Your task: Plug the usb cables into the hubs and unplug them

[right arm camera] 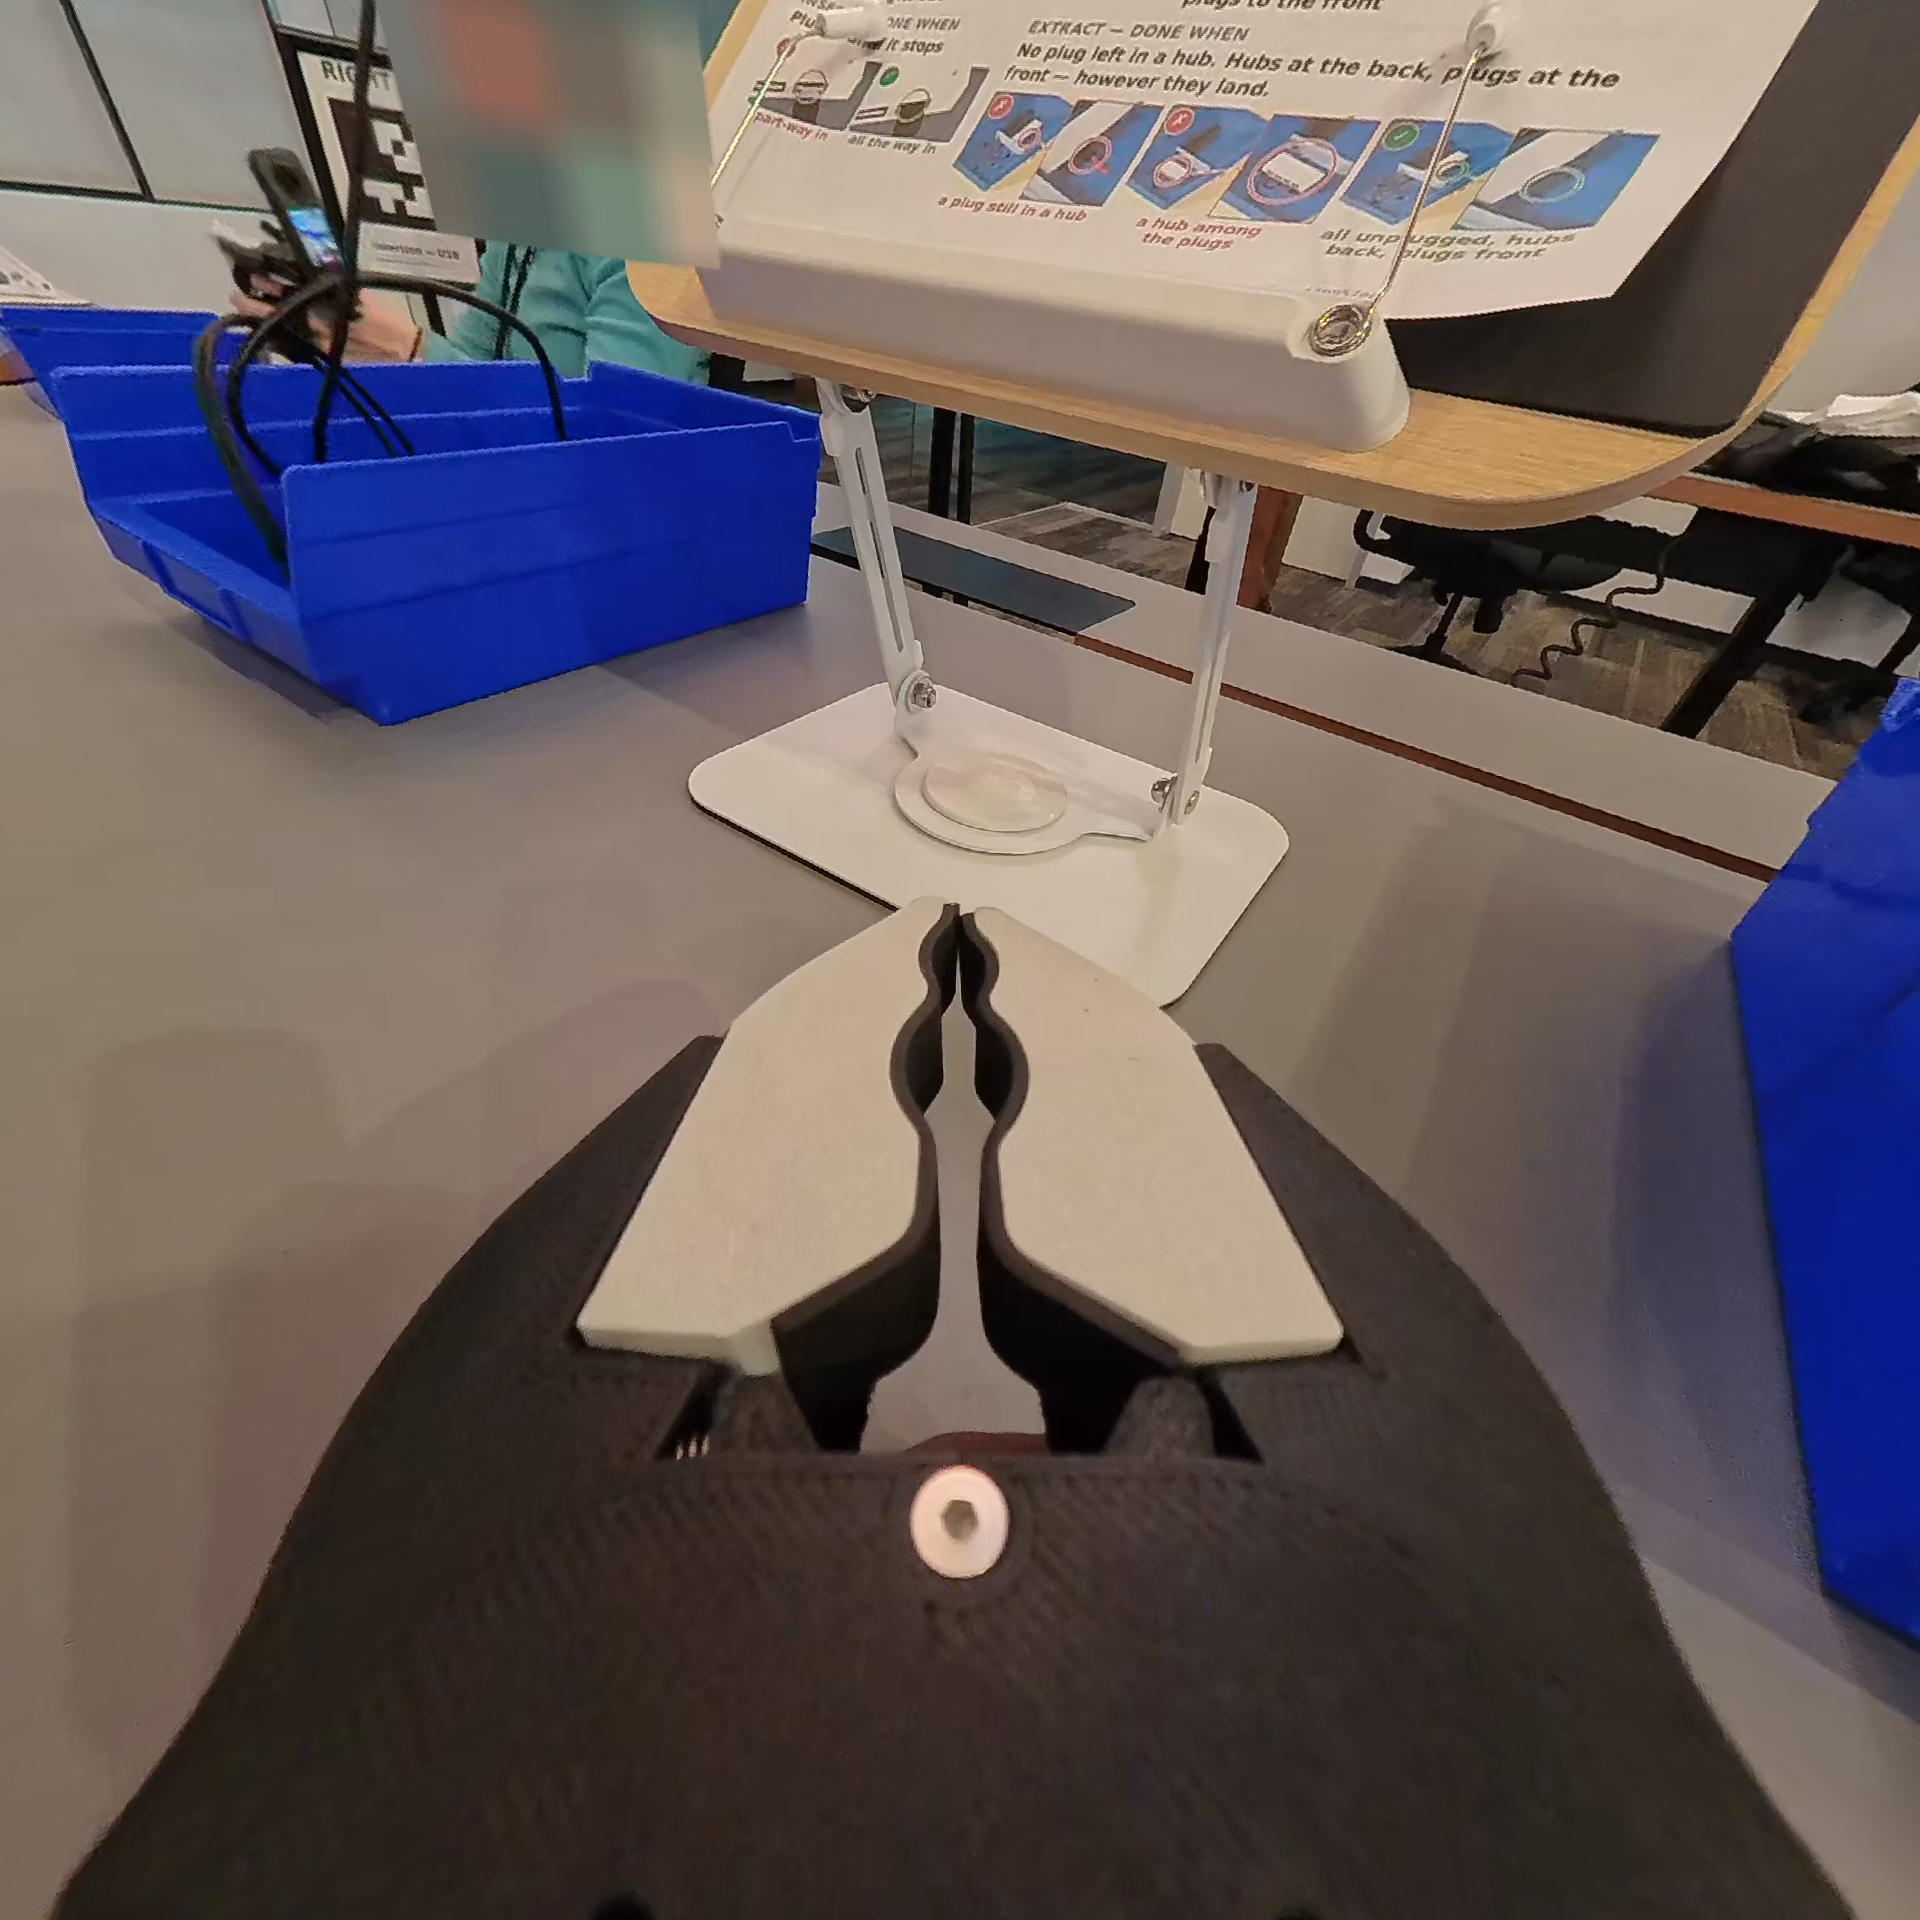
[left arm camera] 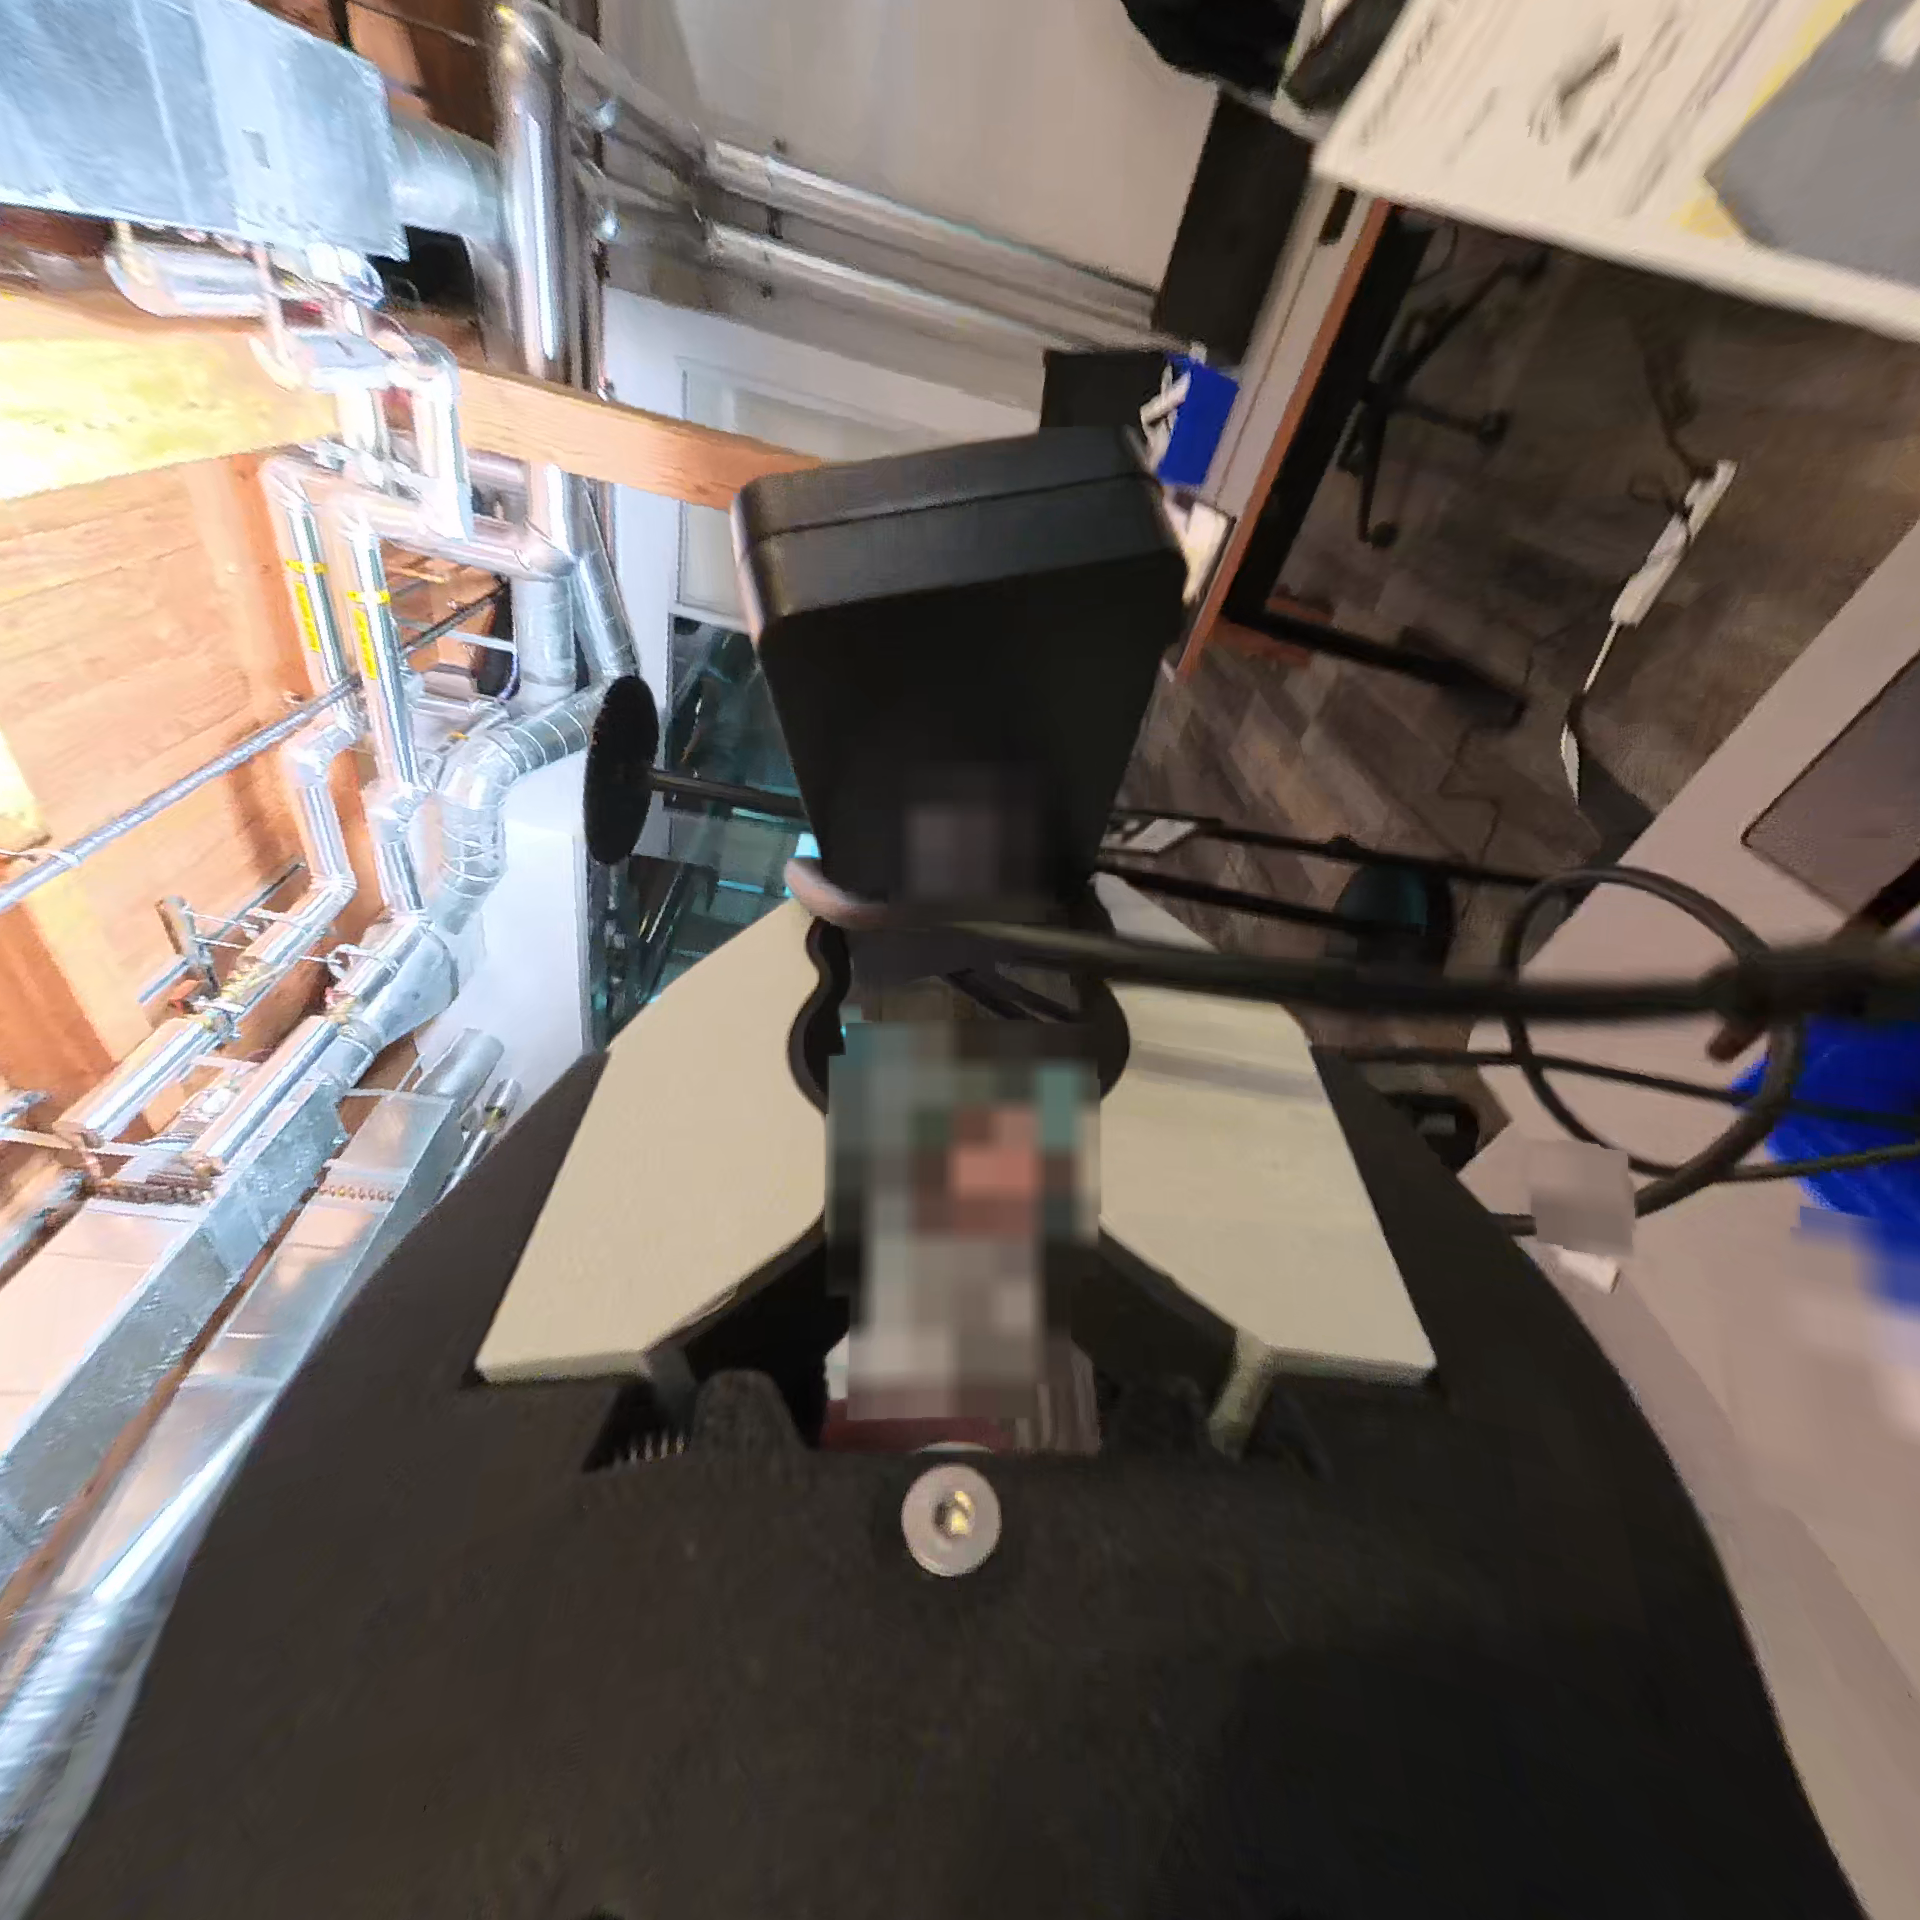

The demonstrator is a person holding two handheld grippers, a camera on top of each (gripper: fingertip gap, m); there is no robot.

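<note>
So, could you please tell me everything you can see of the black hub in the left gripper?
The black hub is a matte, plastic-looking box with rounded corners and a seam running round its far end. It stands lengthwise out from the left gripper, lifted clear of the table and seen against ceiling pipes. Its near end sits between the pale fingers, partly behind a blurred patch. A black cable crosses just beneath it.
</note>
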